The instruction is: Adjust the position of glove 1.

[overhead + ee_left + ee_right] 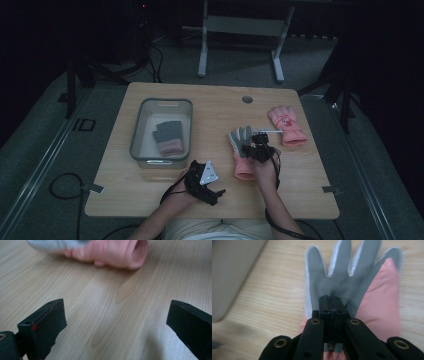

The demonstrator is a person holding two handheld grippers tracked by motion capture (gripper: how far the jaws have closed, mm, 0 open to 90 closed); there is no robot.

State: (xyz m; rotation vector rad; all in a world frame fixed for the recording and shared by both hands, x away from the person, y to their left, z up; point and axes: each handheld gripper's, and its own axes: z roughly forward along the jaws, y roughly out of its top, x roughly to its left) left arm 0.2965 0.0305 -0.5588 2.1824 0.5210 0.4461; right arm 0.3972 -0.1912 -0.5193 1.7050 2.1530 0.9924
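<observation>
Grey-palmed pink glove (pixel 241 150) lies palm up right of table (pixel 150 200) centre in the high view, your right gripper (pixel 260 146) over it; another pink glove (pixel 286 125) sits farther right, a grey one in the bin (pixel 137 132). Left gripper view: your left gripper (pixel 115 325) has jaws wide apart over bare wood. Right gripper view: jaws pressed together, pinching the glove's palm fabric.

High view dim, surroundings black; gripper views brighter, edges blurred.
</observation>
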